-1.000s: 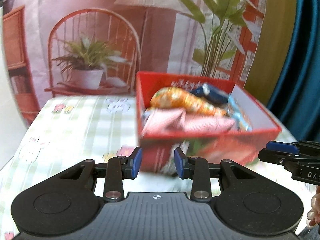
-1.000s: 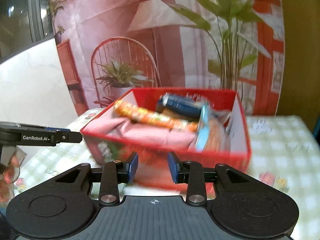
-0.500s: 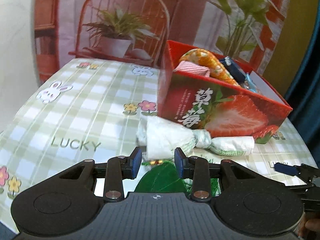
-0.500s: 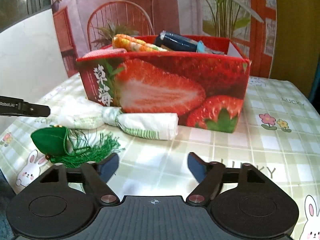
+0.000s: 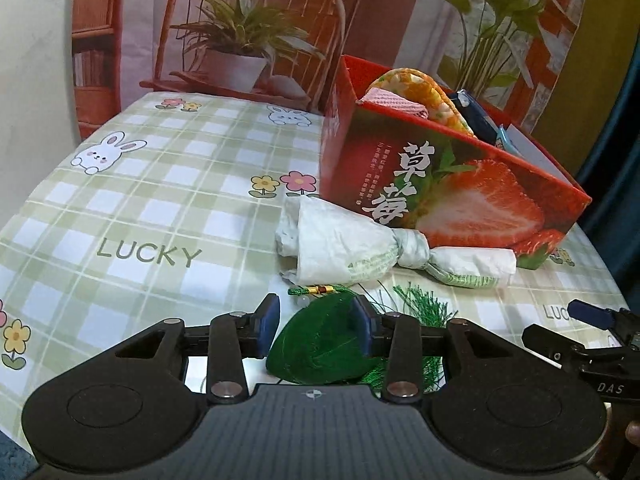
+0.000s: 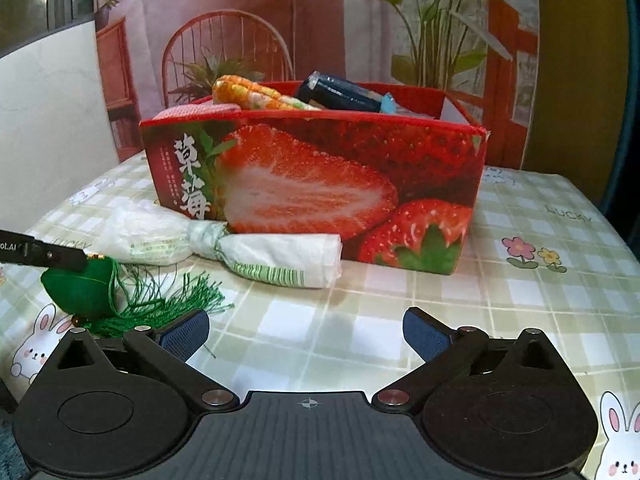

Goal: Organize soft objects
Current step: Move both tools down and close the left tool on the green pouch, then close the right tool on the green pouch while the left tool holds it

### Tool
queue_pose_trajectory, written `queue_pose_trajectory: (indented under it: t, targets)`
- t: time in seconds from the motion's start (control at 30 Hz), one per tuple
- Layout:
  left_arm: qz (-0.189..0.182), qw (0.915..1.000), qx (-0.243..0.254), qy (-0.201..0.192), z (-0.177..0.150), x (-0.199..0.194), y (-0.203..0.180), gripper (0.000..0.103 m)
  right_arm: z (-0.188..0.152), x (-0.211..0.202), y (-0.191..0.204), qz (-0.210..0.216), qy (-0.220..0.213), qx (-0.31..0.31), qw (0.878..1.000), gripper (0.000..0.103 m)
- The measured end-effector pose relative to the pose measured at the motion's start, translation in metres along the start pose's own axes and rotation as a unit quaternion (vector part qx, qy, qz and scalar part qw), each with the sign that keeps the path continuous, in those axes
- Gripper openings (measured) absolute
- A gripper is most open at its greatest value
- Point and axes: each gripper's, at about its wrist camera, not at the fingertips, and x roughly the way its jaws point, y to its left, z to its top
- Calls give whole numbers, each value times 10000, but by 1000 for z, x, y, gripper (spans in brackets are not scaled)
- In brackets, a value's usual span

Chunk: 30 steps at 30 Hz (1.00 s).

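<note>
Step in hand: While the green sachet (image 5: 320,344) lies between the fingers of the left gripper (image 5: 316,326), a pick-up for the strawberry box (image 6: 316,188) is judged to be under way.
Left fingers: They are set narrow and have just been eased slightly wider; the sachet is bracketed by the blue pads (image 5: 269,322), the right-hand pad seeming to touch the cloth and the other standing just clear, so no firm grip is yet seen.
Right fingers: The right gripper (image 6: 306,330) is spread wide, its jaws just opened, with nothing between them but the checked tablecloth (image 6: 520,292).
Where the things lie: The sachet rests on the cloth in front of the box, its green tassel (image 6: 160,304) fanned out towards the right gripper; the knotted white bag (image 6: 224,248) lies against the foot of the box.
How it is best done: The pads should be closed on the padded body, not on the tassel or the gold-beaded cord (image 5: 316,290), and the squeeze kept gentle. The lift should be made high enough for the trailing threads to clear the rim of the box.
Hidden or unclear: The near half of the sachet is covered by the left gripper's body. The contents of the bag cannot be made out. Only the tops of the things already in the box are seen, so the free room inside cannot be judged.
</note>
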Motion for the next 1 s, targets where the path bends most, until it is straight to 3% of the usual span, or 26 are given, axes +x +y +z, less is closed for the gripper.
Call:
queue_pose_trajectory:
  t: [0.13,0.23,0.6,0.73,0.87,1.0]
  targets:
    - [-123,9997,-206,39,1,-2,4,43,0,0,-2,0,3,123,9999,103]
    - [-165,9992,-323,142,0,2,6,50,1,1,-3,-3,28,159,9999,103]
    - [-454,9984,-123,304,-4,15,-6,45,-2,3,-8,79,-10,464,9989,102]
    - [-727,9963,-138,441,0,25,-14,45,-3,7,-9,162,163,529,9983,102]
    - [-1007,9932,-45,587,5,39,-31,45,-4,13,3,93,450,161,9988,103]
    - [-1265,9892,201,716,8,52,-55,45,-6,11,9,393,437,-20,9983,102]
